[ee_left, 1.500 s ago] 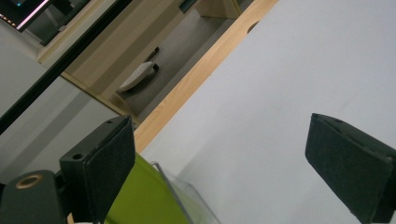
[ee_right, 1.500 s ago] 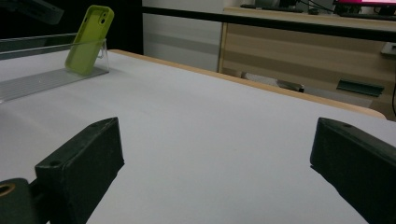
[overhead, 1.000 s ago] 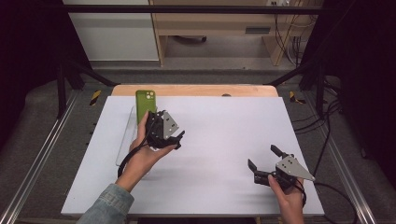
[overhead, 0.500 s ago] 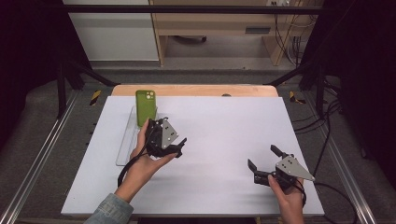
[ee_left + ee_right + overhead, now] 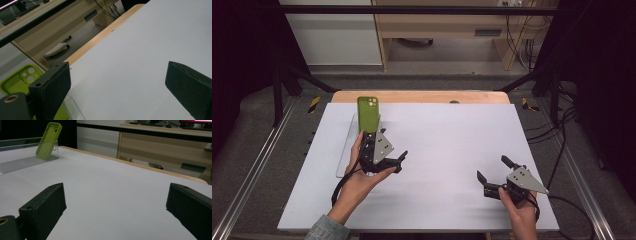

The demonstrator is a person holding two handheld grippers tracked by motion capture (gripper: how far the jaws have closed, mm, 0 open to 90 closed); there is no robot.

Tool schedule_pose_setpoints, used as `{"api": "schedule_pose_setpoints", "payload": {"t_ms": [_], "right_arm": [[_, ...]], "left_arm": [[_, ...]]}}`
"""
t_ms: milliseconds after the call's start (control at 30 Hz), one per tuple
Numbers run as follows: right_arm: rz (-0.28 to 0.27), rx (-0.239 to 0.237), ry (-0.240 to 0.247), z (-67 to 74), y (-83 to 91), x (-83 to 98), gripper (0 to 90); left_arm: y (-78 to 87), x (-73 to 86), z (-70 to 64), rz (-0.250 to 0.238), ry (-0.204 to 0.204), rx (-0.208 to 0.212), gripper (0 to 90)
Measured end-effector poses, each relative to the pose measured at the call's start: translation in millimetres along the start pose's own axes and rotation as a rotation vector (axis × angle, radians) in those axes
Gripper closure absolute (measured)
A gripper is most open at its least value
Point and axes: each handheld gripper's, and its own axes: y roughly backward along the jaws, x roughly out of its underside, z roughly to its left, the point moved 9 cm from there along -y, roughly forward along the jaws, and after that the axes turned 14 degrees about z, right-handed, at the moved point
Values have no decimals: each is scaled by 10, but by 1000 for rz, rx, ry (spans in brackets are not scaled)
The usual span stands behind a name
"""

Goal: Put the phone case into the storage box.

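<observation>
A green phone case is seen propped upright on a clear stand at about ten o'clock on the white table; no writing can be read on it. The left gripper is held just below it, jaws wide. The right gripper, at five o'clock, is also spread wide.

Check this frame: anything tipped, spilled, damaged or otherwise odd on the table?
Nothing stands out. The green phone case leans against the far end of the clear tray, propped rather than fallen. The left gripper and right gripper are both open and empty.
</observation>
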Motion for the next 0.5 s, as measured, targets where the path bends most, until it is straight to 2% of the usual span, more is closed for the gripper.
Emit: {"api": "schedule_pose_setpoints", "payload": {"t_ms": [300, 500], "right_arm": [[-1, 1, 1, 2, 1, -2, 29], [-1, 2, 2, 4, 1, -2, 29]], "left_arm": [[92, 70, 50, -21, 17, -1, 46], [165, 117, 117, -35, 44, -1, 44]]}}
